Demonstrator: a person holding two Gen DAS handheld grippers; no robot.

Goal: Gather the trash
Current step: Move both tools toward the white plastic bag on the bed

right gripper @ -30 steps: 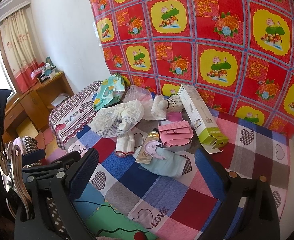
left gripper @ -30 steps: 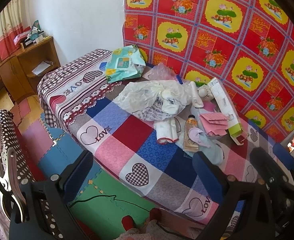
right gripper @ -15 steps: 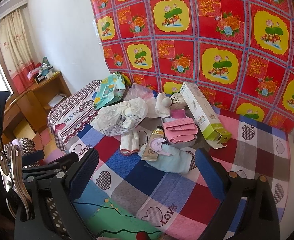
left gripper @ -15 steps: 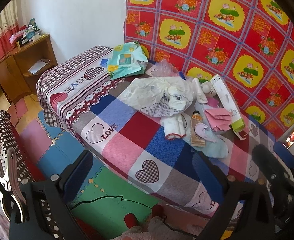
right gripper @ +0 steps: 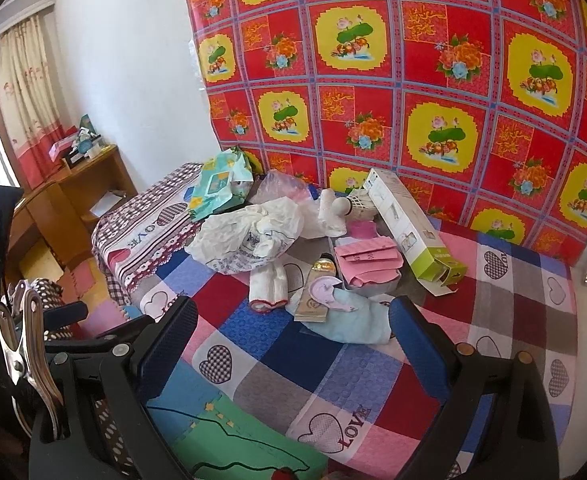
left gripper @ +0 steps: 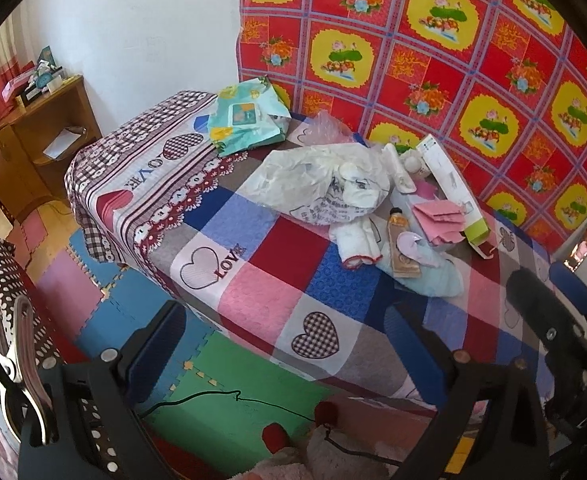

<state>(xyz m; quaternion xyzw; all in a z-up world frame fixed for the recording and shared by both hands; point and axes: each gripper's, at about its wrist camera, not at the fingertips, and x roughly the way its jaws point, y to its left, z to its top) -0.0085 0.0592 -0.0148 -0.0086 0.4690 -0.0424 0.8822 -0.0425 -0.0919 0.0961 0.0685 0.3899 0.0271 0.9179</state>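
Presently lying on the patchwork bed (right gripper: pixel 525 312): one crumpled white plastic bag (right gripper: pixel 249 236), one teal packet (right gripper: pixel 217 188), one long white-and-green carton (right gripper: pixel 409 224), one rolled white cloth (right gripper: pixel 269 284), one tube (right gripper: pixel 317 292), one pale blue cloth (right gripper: pixel 353 320), one stack of pink sheets (right gripper: pixel 367 258). Left gripper (left gripper: pixel 289 344) and right gripper (right gripper: pixel 293 332) are both hovering wide, holding nothing. Only the right view is showing one shuttlecock (right gripper: pixel 353 204); only the left is showing the other gripper's fingers (left gripper: pixel 533 300).
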